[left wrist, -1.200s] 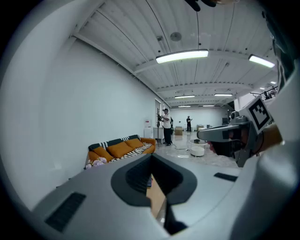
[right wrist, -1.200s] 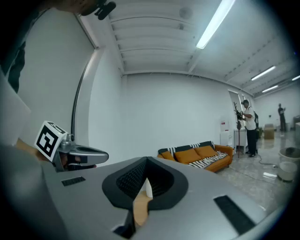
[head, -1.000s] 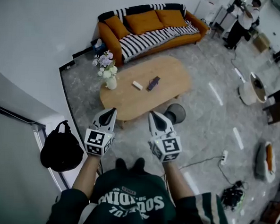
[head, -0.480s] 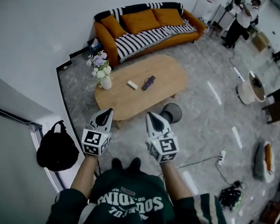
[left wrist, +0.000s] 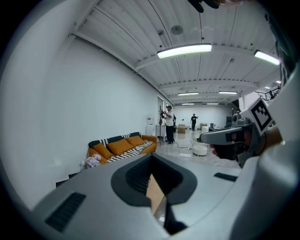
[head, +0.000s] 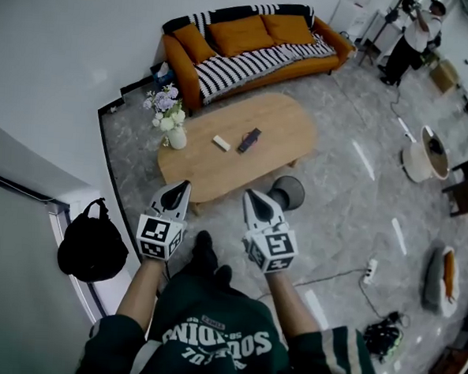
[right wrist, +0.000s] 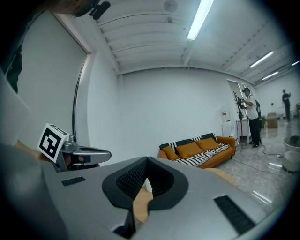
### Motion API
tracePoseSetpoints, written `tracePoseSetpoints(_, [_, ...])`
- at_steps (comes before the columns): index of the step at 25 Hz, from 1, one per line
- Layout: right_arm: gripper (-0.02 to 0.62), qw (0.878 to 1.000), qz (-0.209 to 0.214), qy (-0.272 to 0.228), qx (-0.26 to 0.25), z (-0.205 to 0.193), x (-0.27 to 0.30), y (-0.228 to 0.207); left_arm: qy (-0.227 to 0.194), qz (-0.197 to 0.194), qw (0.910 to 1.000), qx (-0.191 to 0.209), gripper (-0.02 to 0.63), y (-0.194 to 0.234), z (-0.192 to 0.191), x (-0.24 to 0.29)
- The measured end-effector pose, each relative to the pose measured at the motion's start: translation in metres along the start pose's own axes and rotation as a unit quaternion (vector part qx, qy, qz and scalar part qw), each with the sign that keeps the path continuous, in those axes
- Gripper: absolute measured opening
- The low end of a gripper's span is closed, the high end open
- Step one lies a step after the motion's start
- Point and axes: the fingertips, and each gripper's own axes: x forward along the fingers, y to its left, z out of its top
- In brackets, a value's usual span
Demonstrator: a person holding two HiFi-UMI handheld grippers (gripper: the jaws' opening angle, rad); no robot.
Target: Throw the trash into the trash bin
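Tongs both pressed together on nothing: left gripper [head: 184, 185] and right gripper [head: 250, 194], side by side near me. Far ahead, a small white piece [head: 222, 143] and a dark flat thing [head: 249, 140] lie on the wooden table [head: 243, 171]. A dark bin [head: 287, 192] stands at its near right edge.

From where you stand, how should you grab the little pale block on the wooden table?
Pinch the little pale block across its narrow width, coming straight down from above. It lies flat on the wooden table, with bare table all round it and the dark flat thing apart from it, so nothing should block the way.
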Motion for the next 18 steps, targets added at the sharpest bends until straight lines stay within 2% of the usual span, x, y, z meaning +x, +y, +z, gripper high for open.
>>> tracePoseSetpoints(6, [-0.002,1.000,-0.004,0.003,-0.002,0.010,0.041,-0.026,-0.003,0.001,1.0000,-0.001,0.000,0.024,0.010,0.047])
tracePoseSetpoints(18, [-0.002,1.000,-0.011,0.007,-0.017,0.040,0.178,-0.079,0.009,-0.025,0.9996,0.004,0.000,0.100,0.018,0.165])
